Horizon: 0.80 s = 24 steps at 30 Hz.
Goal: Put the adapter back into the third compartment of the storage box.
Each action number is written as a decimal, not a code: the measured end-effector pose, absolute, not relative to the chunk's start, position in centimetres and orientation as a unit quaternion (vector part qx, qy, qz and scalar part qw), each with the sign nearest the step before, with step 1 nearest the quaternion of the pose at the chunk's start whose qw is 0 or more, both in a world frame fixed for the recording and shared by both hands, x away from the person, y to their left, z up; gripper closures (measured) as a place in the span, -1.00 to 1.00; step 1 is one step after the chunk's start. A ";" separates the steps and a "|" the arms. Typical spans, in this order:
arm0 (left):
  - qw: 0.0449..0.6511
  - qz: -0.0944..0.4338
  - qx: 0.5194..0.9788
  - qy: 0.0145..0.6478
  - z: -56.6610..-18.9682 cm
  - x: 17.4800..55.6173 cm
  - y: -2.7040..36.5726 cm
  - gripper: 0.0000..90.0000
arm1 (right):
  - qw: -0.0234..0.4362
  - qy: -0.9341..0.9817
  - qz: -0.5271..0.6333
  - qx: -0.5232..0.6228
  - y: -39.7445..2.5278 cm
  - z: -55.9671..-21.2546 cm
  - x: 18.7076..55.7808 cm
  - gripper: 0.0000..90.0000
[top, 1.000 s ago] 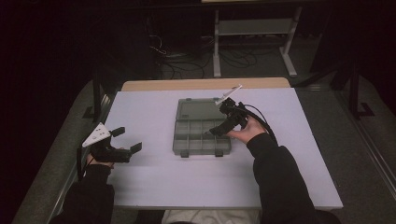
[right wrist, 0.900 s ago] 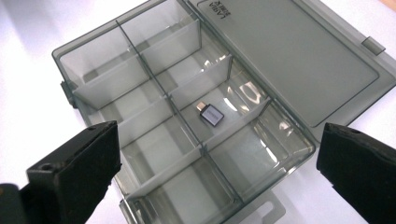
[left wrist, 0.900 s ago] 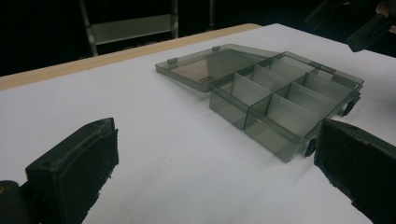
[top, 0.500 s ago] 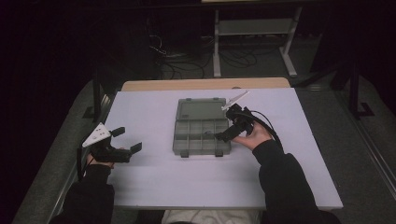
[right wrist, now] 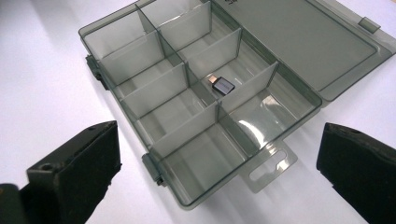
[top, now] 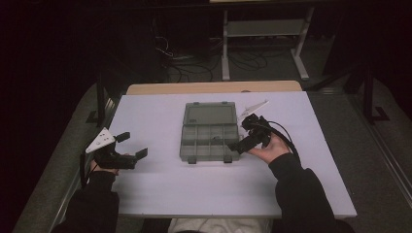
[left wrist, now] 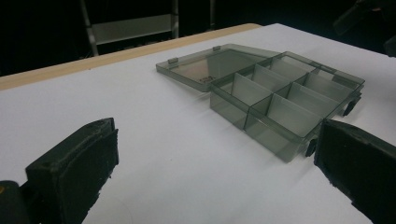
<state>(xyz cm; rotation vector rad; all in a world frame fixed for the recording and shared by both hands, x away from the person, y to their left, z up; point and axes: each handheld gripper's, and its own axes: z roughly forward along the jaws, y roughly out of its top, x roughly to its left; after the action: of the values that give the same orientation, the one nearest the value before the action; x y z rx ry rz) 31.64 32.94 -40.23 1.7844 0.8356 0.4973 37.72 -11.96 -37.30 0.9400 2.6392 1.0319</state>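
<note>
Table (top: pixel 160 194): white top, plenty of bare surface.

Box (top: pixel 208 132): smoked clear plastic organiser, centre of table, lid swung flat toward 12 o'clock. Judgement: light, thin-walled, stiff but brittle at the hinge and latches, slick on the white top, so it will skate if pushed from one side. Best hold looks like the outer wall of the tray or the hang tab (right wrist: pixel 270 167); dividers are too thin to squeeze hard. Long axis of the open box, lid plus tray, runs 12–6; the tray alone runs 9–3. Latches (top: pixel 210 159) face 6 o'clock, toward the person.

Right gripper (top: pixel 234 143): at the tray's 3 o'clock edge, just beside it, pointing to about 8 o'clock. Jaws wide apart, holding nothing.

Left gripper (top: pixel 132 145): well apart from the box, at its 8 o'clock, low near the table. Jaws spread, nothing in them.

Adapter (right wrist: pixel 220 85): small dark plug with a metal end, lying flat in a middle compartment of the tray. Judgement: light, rigid, smooth, easy to flick out of a pinch; take it across the short sides of the dark body. In the right gripper view its long axis runs 10–4, metal end at 10.
</note>
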 end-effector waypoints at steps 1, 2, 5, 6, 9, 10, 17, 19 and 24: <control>0.527 0.208 0.746 0.350 -40.2 31.6 32.9 -1.00 | 0.079 0.880 0.346 0.315 -12.0 -37.3 37.6 -1.00; 0.527 0.208 0.746 0.349 -40.2 31.6 32.9 -1.00 | 0.078 0.877 0.352 0.316 -12.2 -37.4 37.3 -1.00; 0.526 0.209 0.747 0.349 -40.2 31.6 33.0 -1.00 | 0.077 0.876 0.355 0.316 -12.4 -37.5 37.0 -1.00; 0.527 0.208 0.747 0.349 -40.2 31.6 32.9 -1.00 | 0.077 0.876 0.355 0.318 -12.5 -37.7 36.8 -1.00; 0.527 0.208 0.747 0.349 -40.2 31.6 33.0 -1.00 | 0.079 0.872 0.360 0.322 -13.2 -38.1 36.0 -1.00; 0.527 0.208 0.747 0.349 -40.2 31.6 33.0 -1.00 | 0.079 0.871 0.360 0.325 -13.5 -38.2 35.8 -1.00; 0.527 0.209 0.746 0.349 -40.2 31.6 32.9 -1.00 | 0.078 0.859 0.374 0.341 -15.2 -38.8 34.4 -1.00; 0.527 0.209 0.747 0.348 -40.2 31.6 32.9 -1.00 | 0.080 0.856 0.379 0.343 -15.7 -39.0 34.0 -1.00; 0.527 0.209 0.746 0.349 -40.2 31.6 32.9 -1.00 | 0.088 0.843 0.394 0.355 -17.1 -39.2 33.1 -1.00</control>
<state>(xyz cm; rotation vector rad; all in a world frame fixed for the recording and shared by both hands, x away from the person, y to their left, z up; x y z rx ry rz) 31.64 32.94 -40.20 1.7831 0.8330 0.4997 33.09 -17.08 -39.24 1.0567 2.5099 1.1718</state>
